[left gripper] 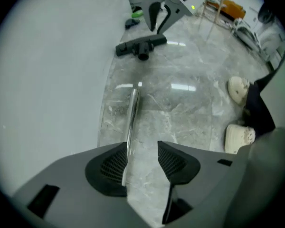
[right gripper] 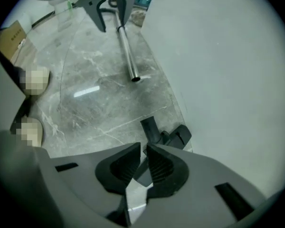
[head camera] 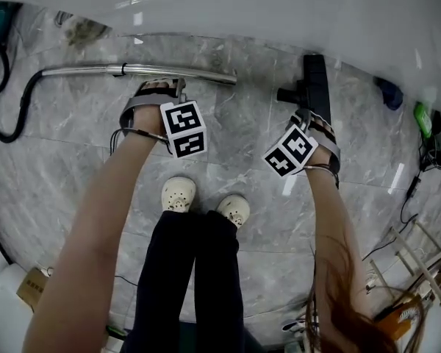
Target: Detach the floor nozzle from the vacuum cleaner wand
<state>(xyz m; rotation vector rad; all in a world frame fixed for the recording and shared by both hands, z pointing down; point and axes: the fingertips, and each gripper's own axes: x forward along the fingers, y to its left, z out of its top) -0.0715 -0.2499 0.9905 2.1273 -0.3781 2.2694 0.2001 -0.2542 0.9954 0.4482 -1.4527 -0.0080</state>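
Shows wand and nozzle lying detached, well apart, along the floor's far edge, with left gripper spread empty above the wand and right gripper nearly closed on nothing above the nozzle; probably risks rolling the round wand if bumped.

Bare grey marble floor lies open between the chrome metal wand tube and the black plastic floor nozzle. A white curved wall bounds the far side; cream shoes bound the near side.
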